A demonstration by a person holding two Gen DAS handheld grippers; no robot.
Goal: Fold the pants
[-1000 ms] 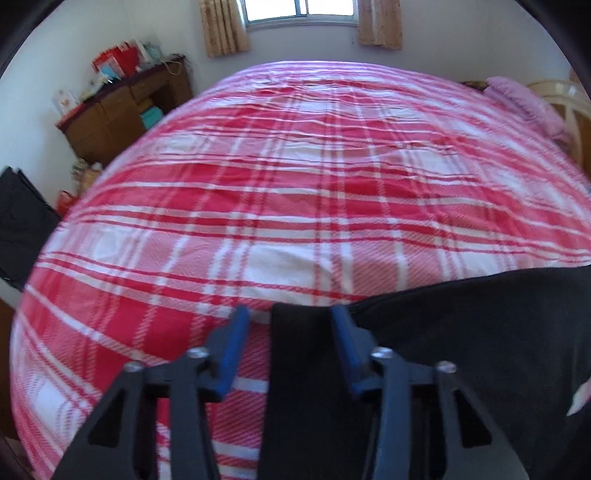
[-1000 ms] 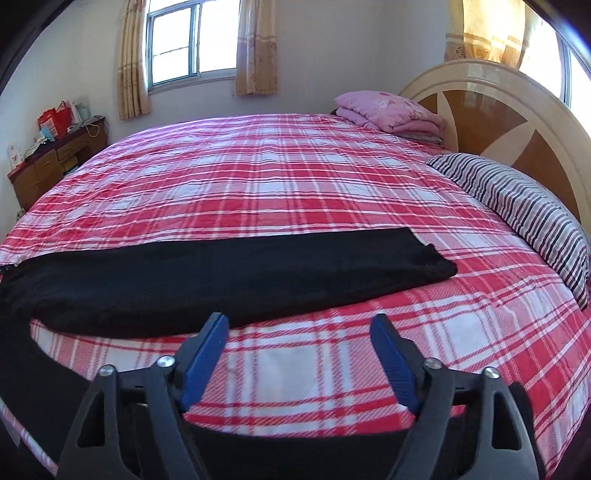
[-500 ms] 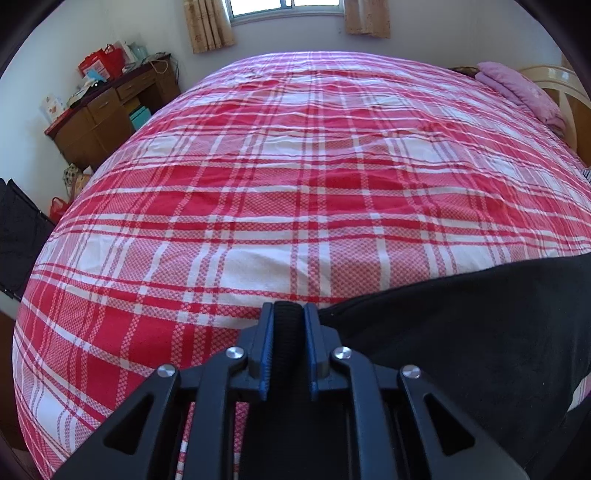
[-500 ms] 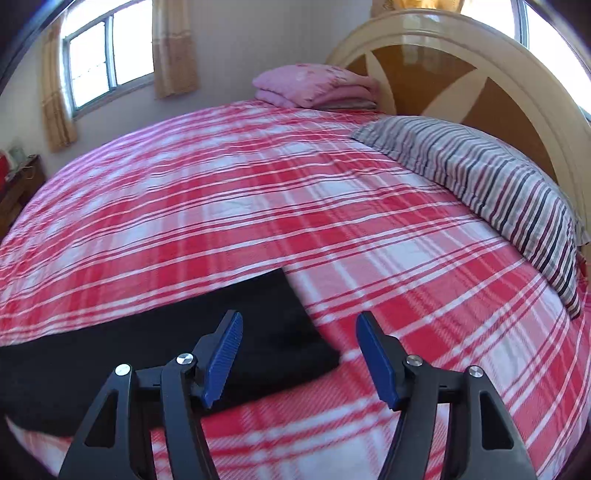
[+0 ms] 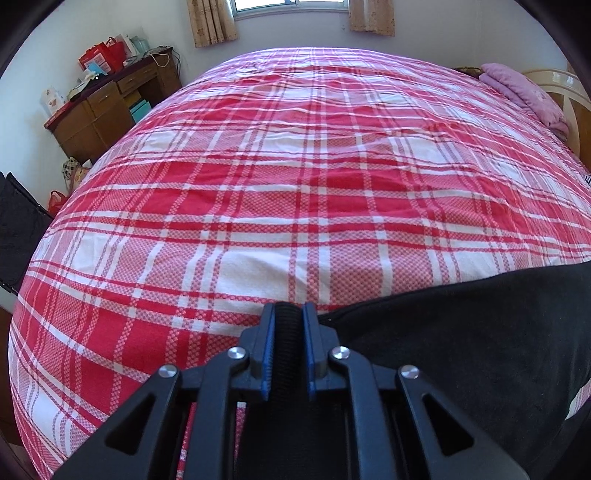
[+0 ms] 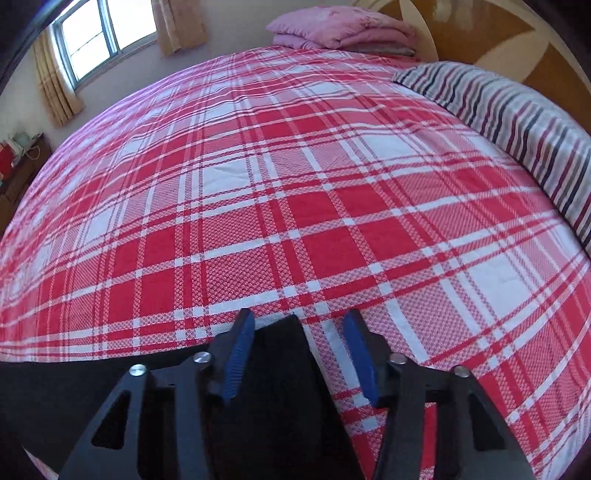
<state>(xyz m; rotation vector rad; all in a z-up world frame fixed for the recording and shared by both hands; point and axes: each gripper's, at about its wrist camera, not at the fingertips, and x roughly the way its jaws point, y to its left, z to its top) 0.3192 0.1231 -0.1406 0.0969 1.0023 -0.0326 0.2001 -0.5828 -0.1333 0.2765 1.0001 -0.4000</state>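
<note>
**Inspection note: one end of the pants secured, the other not yet gripped**

The black pants (image 5: pixel 461 332) lay stretched along the near edge of the bed (image 5: pixel 295 177), on its red plaid cover. The left hand-held gripper (image 5: pixel 290 325) was pressed together on a ribbed band at one end of the garment, which I took to be the waistband, with cloth visibly clamped between the blue pads (image 5: pixel 266 339). The right hand-held gripper (image 6: pixel 299 350) stood spread over the opposite end (image 6: pixel 280 354), its fingers apart with the cloth's corner lying between them, unpinched.

Judgement: the step in hand was the right-side grasp before an end-to-end fold. To do it well, the right hand-held gripper should settle low enough to take every layer at the hem, not the top one alone, and close squarely near the corner. Both ends should then be lifted together, with the cloth kept lightly taut so the fold line falls straight. The soft cover posed a risk: a deep bite could catch the plaid sheet along with the pants.

The striped pillow (image 6: pixel 517 122) and pink folded bedding (image 6: pixel 340 31) lay well apart from the work.
</note>
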